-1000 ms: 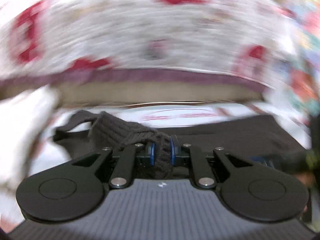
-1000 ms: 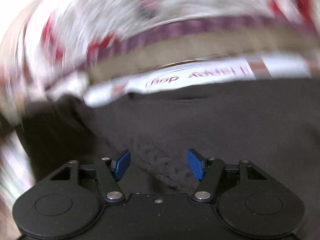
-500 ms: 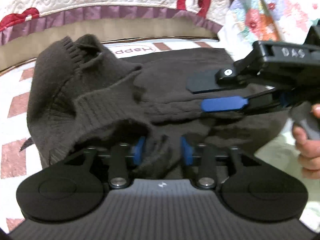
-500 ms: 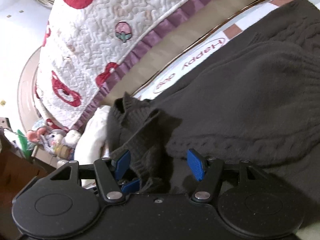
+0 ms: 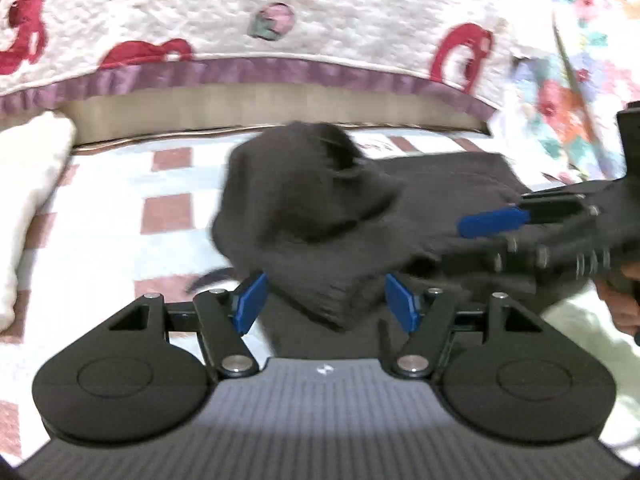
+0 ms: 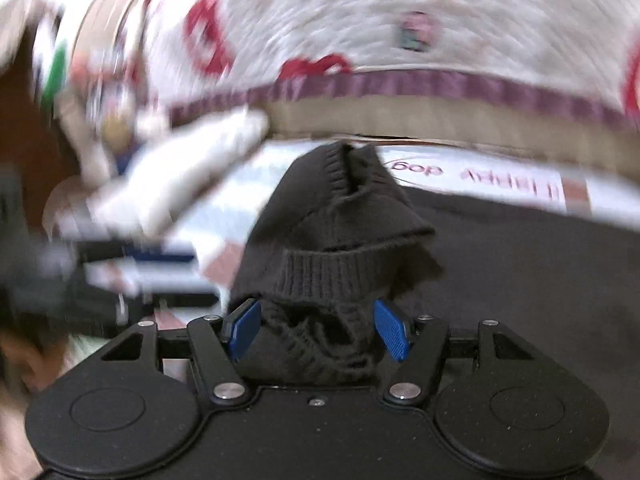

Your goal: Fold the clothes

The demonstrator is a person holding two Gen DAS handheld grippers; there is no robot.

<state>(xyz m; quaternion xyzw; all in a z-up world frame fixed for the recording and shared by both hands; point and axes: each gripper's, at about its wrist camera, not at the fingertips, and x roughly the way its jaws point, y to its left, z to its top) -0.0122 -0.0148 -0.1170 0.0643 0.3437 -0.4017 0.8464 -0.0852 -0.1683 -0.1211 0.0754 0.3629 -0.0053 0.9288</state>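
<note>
A dark brown knitted sweater [image 5: 320, 208] lies on a pink-and-white checked mat [image 5: 120, 240], with one part folded up into a heap over its body. My left gripper [image 5: 326, 304] sits low at the sweater's near edge. Its jaws are opening, and a ribbed fold lies between the blue pads without being pressed. In the right wrist view the sweater [image 6: 520, 264] fills the right side. My right gripper [image 6: 317, 330] stands open over a ribbed cuff heap, with the fabric loose between its pads. One of the right gripper's blue fingers [image 5: 492, 216] shows at the right of the left wrist view.
A white quilt [image 5: 320, 20] with red prints and a purple border hangs behind the mat. A white cloth [image 5: 24, 200] lies at the left and floral fabric [image 5: 580, 80] at the right. A person's hand [image 5: 620, 304] holds the right gripper's handle. Both views are motion-blurred.
The left jaws went from shut on the knit fold to wide apart, letting it go. The folded part now lies heaped on the sweater. The right gripper rolled back level, staying open.
</note>
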